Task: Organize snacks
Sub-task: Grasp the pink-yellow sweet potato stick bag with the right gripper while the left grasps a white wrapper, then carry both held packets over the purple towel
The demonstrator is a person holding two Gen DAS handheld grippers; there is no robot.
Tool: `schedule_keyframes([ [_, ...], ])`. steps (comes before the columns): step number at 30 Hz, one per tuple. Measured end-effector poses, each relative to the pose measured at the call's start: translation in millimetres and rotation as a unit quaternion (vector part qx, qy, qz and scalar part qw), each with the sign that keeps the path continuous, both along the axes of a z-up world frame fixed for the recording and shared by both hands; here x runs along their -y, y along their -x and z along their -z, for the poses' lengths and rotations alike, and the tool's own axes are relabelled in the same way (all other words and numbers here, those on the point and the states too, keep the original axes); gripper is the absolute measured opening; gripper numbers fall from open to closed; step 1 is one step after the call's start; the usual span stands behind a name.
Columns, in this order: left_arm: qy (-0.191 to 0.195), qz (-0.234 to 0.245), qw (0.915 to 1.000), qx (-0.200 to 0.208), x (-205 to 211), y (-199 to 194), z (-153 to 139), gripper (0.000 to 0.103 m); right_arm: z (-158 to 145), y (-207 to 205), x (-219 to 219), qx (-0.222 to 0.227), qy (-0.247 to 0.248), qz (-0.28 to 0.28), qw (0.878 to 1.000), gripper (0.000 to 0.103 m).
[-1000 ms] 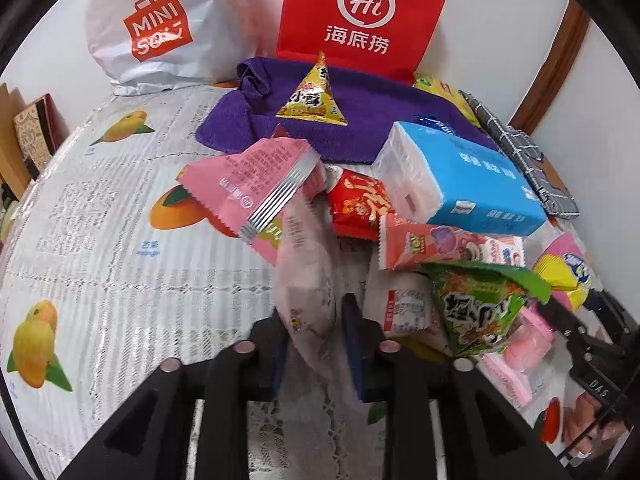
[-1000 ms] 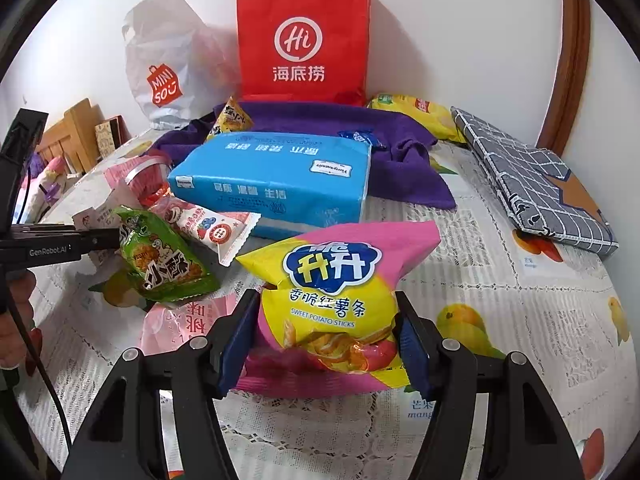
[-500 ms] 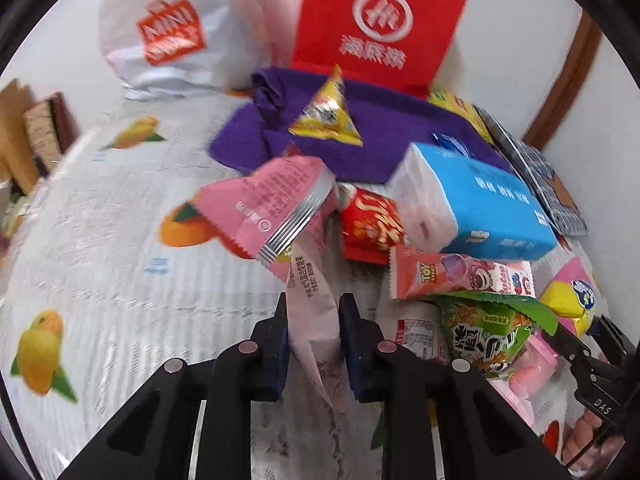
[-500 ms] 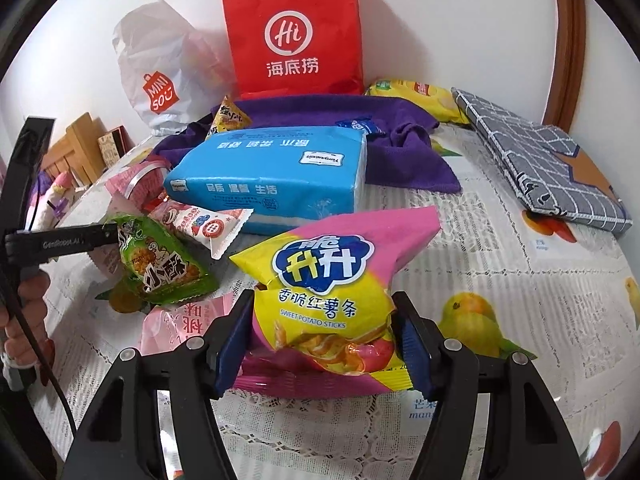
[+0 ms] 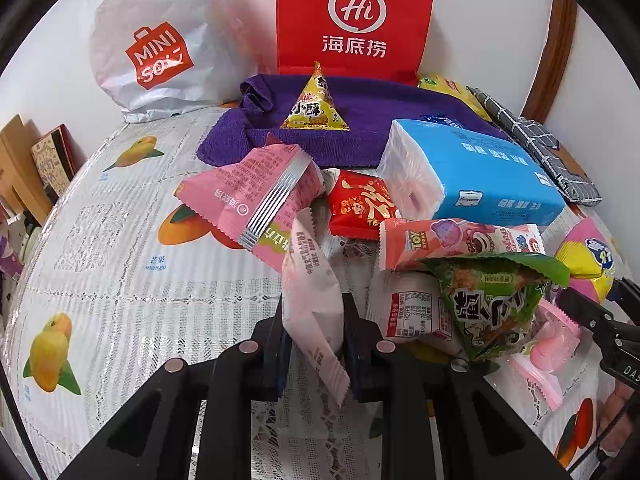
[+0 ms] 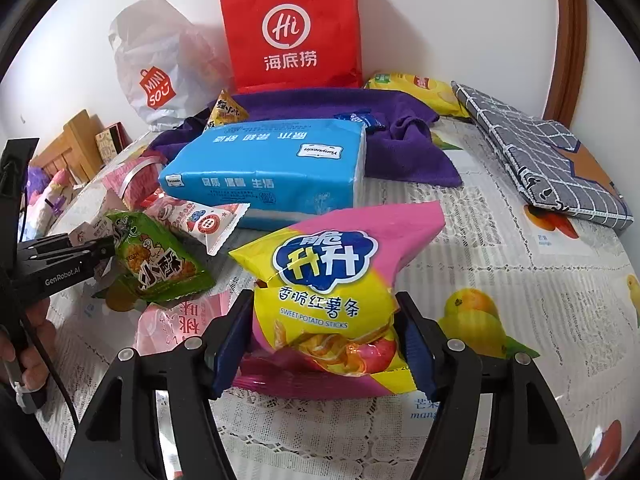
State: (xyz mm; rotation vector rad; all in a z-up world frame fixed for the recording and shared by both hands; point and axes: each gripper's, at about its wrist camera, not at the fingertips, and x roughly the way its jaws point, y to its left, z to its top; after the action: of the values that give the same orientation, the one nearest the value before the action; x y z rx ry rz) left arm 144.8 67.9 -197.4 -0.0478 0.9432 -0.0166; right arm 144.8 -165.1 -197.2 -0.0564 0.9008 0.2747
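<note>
Snack packets lie heaped on a mango-print tablecloth (image 5: 100,240). My left gripper (image 5: 314,312) is shut on a pale pink packet (image 5: 310,280), which stands up between the pads at the heap's near edge. Beside it lie a green packet (image 5: 492,304), a Toy Story packet (image 5: 452,236), a red packet (image 5: 360,204) and a large pink packet (image 5: 248,192). My right gripper (image 6: 324,308) holds a yellow and pink bag of sweet potato sticks (image 6: 332,272). Its jaws are opening, but both pads still touch the bag's sides. The left gripper (image 6: 80,258) shows at the left of the right wrist view.
A blue tissue pack (image 6: 272,168) lies mid-table before a purple towel (image 5: 372,120) bearing a triangular yellow packet (image 5: 316,108). A red paper bag (image 5: 352,20) and a white plastic bag (image 5: 156,48) stand at the wall. A grey checked cloth (image 6: 552,160) and a yellow chip bag (image 6: 416,88) lie right.
My left jaws have closed on the pale pink packet, which now stands pinched between them. The right gripper and its bag have hardly shifted.
</note>
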Motion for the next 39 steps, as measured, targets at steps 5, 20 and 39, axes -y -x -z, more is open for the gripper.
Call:
schedule_keyframes([
  [5, 0.021, 0.0, 0.9998, 0.001, -5.3, 0.3, 0.8, 0.021, 0.3, -0.4, 0.2, 0.0, 0.001, 0.0, 1.0, 0.069],
  [20, 0.024, 0.009, 0.9997, 0.003, -2.2, 0.3, -0.2, 0.016, -1.6, 2.1, 0.9, 0.004, -0.008, -0.001, 1.0, 0.067],
  [39, 0.043, 0.031, 0.9983, 0.025, -2.6, 34.2, -57.4, 0.016, -64.1, 34.0, 1.6, 0.056, -0.017, 0.003, 0.998, 0.065],
])
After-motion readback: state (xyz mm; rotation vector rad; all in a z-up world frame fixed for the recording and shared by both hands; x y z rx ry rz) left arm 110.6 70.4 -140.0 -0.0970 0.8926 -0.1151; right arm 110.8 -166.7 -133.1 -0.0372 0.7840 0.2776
